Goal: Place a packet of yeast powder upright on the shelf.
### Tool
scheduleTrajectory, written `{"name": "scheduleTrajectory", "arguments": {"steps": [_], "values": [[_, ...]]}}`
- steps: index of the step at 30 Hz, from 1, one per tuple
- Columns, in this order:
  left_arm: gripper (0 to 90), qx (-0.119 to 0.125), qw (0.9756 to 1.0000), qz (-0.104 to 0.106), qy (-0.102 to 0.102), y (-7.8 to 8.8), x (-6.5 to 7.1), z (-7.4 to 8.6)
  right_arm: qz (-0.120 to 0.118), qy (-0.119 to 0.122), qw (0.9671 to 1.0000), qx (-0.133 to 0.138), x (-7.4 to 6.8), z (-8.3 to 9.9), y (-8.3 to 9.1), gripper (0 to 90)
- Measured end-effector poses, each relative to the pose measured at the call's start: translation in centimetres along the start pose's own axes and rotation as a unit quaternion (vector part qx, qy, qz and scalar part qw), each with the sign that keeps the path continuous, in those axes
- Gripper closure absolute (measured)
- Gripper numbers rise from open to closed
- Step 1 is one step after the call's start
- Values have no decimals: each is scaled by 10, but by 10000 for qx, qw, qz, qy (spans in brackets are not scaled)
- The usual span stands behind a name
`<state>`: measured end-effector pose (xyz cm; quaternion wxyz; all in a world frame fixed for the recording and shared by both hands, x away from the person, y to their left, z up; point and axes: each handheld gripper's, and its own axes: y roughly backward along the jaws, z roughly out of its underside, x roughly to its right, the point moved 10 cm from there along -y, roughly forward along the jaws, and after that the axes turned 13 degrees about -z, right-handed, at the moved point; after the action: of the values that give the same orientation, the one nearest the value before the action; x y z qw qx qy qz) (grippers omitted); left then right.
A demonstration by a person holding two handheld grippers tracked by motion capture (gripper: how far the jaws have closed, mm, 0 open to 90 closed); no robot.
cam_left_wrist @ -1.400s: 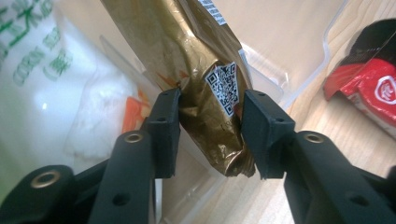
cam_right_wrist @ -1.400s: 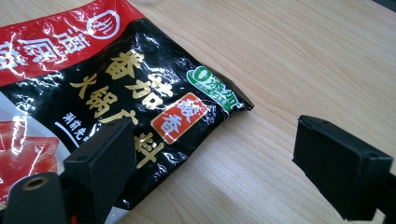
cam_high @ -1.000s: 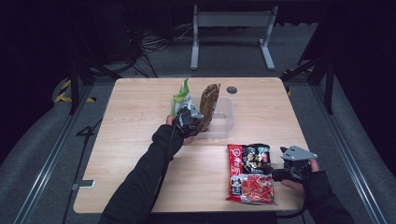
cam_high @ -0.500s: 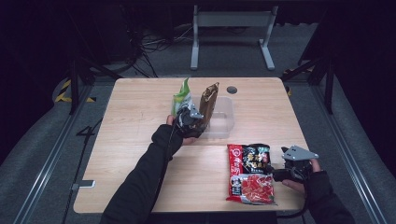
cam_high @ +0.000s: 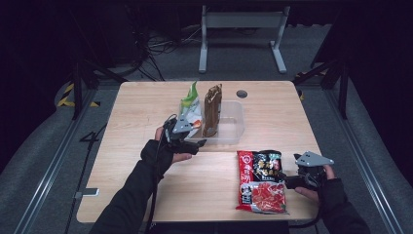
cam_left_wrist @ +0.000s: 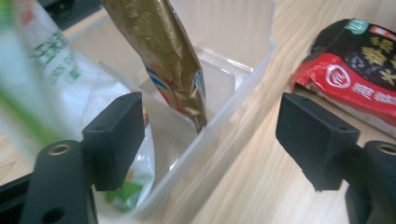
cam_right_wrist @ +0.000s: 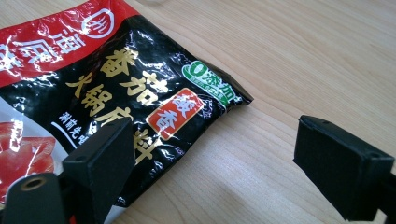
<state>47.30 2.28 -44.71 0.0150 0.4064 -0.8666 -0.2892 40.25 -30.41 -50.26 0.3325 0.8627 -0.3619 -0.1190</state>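
1. Since a second ago, the brown-gold pouch (cam_high: 212, 110) has swung from leaning right to standing nearly upright in the clear plastic tub (cam_high: 233, 127), and the left tool (cam_high: 194, 144) has drawn back from it toward the near edge of the tub.
2. Nearest the person, the right tool (cam_high: 287, 179) rests low on the bench (cam_high: 136, 122) with its jaws spread wide, holding nothing; in the right gripper view one jaw lies over the edge of the red-and-black hot-pot soup base packet (cam_right_wrist: 93, 93) and the other stands on bare wood.
3. That packet (cam_high: 260, 180) lies flat near the front right of the bench, just beside the right tool.
4. Farther in, the left tool (cam_left_wrist: 208, 140) is open and empty, its jaws straddling the near wall of the tub (cam_left_wrist: 243, 79).
5. Inside the tub the pouch (cam_left_wrist: 163, 51) stands with its bottom corner against the near wall.
6. A green-and-white bag (cam_high: 190, 109) stands at the tub's left end, beside the pouch.
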Motion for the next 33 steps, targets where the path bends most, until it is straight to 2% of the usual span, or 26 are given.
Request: {"name": "scheduleTrajectory", "arguments": {"steps": [8, 10, 11, 16, 19, 26, 28, 30, 31, 33], "values": [[144, 102, 9999, -25, -62, 32, 3, 25, -205, -158, 9997, -23, -1, 2, -4, 131], [135, 42, 9999, -51, -131, 38, 3, 34, -246, -145, 9996, -11, -2, 1, -4, 130], [135, 42, 9999, -51, -131, 38, 3, 34, -246, -145, 9996, -11, -2, 1, -4, 130], [129, -39, 9997, -167, -143, 51, 1, 56, -268, -120, 9996, -9, -4, -1, -4, 127], [128, -42, 9999, -148, -37, 57, 0, 64, -296, -122, 9995, -16, -4, -1, -5, 126], [126, -168, 9998, -73, 19, 63, 2, 84, -461, -196, 9987, 46, -7, -4, -5, 127], [126, -263, 9996, -93, -22, 60, 2, 91, -550, -259, 9981, 85, -8, -6, -5, 128], [122, -343, 9994, 40, 13, 57, 6, 97, -656, -314, 9973, 102, -10, -7, -6, 131], [122, -343, 9994, 40, 13, 57, 6, 97, -747, -311, 9967, 103, -12, -8, -6, 130], [119, -434, 9990, 28, -66, 55, 9, 100, -786, -299, 9964, 97, -13, -8, -7, 129]]}}
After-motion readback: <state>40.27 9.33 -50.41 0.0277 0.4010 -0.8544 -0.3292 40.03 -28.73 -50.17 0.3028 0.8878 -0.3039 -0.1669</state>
